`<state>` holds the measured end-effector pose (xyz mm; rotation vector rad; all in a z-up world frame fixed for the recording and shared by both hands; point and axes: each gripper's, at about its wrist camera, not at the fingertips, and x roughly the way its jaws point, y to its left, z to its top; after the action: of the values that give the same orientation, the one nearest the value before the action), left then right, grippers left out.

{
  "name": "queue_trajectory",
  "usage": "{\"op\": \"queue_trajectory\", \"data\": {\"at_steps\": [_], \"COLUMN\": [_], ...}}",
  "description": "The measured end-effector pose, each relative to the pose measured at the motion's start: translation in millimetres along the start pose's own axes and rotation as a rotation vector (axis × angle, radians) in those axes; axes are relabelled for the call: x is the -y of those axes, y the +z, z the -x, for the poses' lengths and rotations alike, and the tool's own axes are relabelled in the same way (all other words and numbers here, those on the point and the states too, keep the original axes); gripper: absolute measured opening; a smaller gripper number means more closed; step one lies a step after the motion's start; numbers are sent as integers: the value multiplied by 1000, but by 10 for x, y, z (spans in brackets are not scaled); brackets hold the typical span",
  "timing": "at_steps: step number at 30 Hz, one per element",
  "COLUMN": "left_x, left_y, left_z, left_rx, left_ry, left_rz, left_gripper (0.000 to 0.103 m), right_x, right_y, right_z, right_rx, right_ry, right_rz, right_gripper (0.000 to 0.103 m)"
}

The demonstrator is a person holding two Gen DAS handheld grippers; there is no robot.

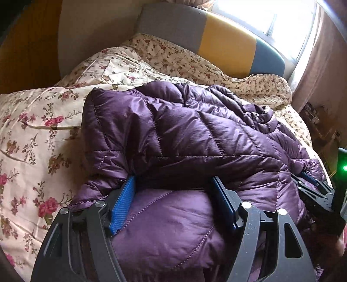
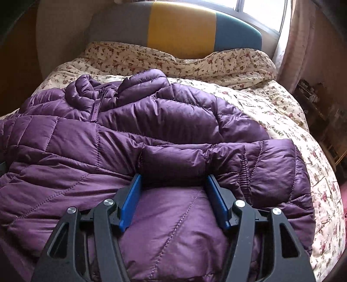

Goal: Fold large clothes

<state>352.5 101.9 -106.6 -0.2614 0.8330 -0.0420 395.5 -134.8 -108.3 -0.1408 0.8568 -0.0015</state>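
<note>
A purple quilted puffer jacket [image 1: 173, 130] [image 2: 151, 130] lies spread across a floral bed, its collar and zipper [image 2: 97, 104] toward the headboard. My left gripper [image 1: 173, 178] rests low on the jacket's near part. Its jaws stand wide, with smooth, unpinched fabric bulging between the blue pads [image 1: 124, 201], and a folded layer lies over the fingertips. My right gripper [image 2: 174, 176] also stands open on the jacket, its tips tucked under a sleeve with an elastic cuff [image 2: 245, 164] lying across. In the left wrist view the right gripper [image 1: 308, 182] shows at the right edge.
The floral bedspread [image 1: 32, 141] [image 2: 292, 130] surrounds the jacket, bunched up near a grey, yellow and blue headboard [image 1: 227, 43] [image 2: 182, 26]. A bright window [image 1: 271, 17] and a pink curtain [image 1: 321, 65] stand at the right, with cluttered shelves [image 2: 314, 97] beside the bed.
</note>
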Motion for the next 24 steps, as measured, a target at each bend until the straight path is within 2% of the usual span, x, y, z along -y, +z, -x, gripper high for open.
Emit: {"op": "queue_trajectory", "data": {"at_steps": [3, 4, 5, 12, 19, 24], "left_x": [-46, -69, -84, -207, -406, -541], "left_y": [18, 1, -23, -359, -1008, -1430], "left_z": [201, 315, 422, 990, 1527, 1865], "left_rx": [9, 25, 42, 52, 2, -11], "left_ry": [-1, -8, -4, -8, -25, -25], "left_rz": [58, 73, 69, 29, 11, -9], "left_gripper": [77, 78, 78, 78, 78, 78], "right_x": [4, 19, 44, 78, 259, 589], "right_y": [40, 43, 45, -249, -931, -1468], "right_z": [98, 145, 228, 712, 1112, 1376], "right_rx": [-13, -13, -5, 11, -84, -161], "right_ry": [-19, -20, -12, 5, -17, 2], "right_rz": [31, 33, 30, 113, 208, 186], "right_gripper": [75, 86, 93, 95, 95, 95]}}
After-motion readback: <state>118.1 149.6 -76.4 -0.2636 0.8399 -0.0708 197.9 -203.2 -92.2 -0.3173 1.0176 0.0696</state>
